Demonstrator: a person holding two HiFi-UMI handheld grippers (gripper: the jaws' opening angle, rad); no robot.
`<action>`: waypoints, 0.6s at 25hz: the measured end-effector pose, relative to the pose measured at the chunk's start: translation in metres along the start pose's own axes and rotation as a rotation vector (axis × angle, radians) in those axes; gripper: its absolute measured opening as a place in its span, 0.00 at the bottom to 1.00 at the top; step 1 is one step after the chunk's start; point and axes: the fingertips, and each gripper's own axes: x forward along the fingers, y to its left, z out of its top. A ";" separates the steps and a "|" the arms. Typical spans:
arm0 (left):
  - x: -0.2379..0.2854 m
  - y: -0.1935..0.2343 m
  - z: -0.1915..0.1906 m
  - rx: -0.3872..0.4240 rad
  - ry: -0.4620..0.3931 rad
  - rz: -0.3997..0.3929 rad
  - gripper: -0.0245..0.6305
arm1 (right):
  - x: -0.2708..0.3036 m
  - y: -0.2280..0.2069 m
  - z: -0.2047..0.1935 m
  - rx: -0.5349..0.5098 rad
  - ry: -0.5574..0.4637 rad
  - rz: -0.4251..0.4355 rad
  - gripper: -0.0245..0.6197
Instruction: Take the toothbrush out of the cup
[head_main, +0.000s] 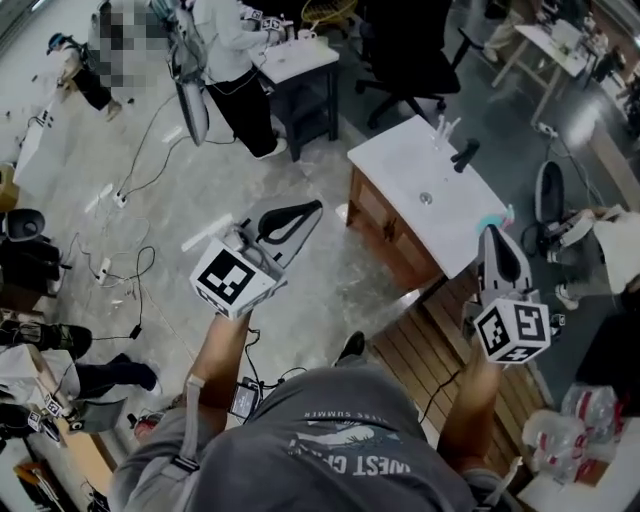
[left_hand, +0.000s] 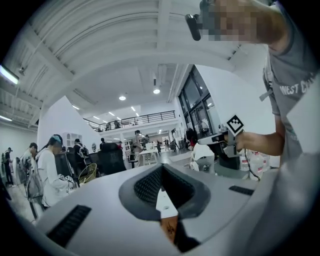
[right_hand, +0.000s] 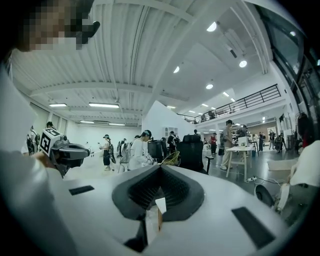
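The left hand-held gripper (head_main: 316, 207) and the right hand-held gripper (head_main: 491, 233) both have their jaws closed on nothing. What seems to be the toothbrush (head_main: 441, 128), thin and white, stands upright at the far edge of the white bench (head_main: 400, 160). It is too small to see clearly.

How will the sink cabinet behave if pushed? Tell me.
Probably heavy and stiff: the sink cabinet has a wooden body under a white top. Unlikely to roll or tip: it looks broad and low, no wheels showing.
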 end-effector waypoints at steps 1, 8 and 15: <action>0.006 0.006 -0.001 0.008 0.006 0.009 0.04 | 0.010 -0.005 0.001 0.002 -0.004 0.009 0.05; 0.047 0.033 0.006 0.015 0.036 0.031 0.04 | 0.061 -0.038 0.013 0.018 -0.022 0.048 0.05; 0.077 0.038 0.003 0.019 0.049 0.026 0.04 | 0.077 -0.064 0.011 0.029 -0.022 0.046 0.05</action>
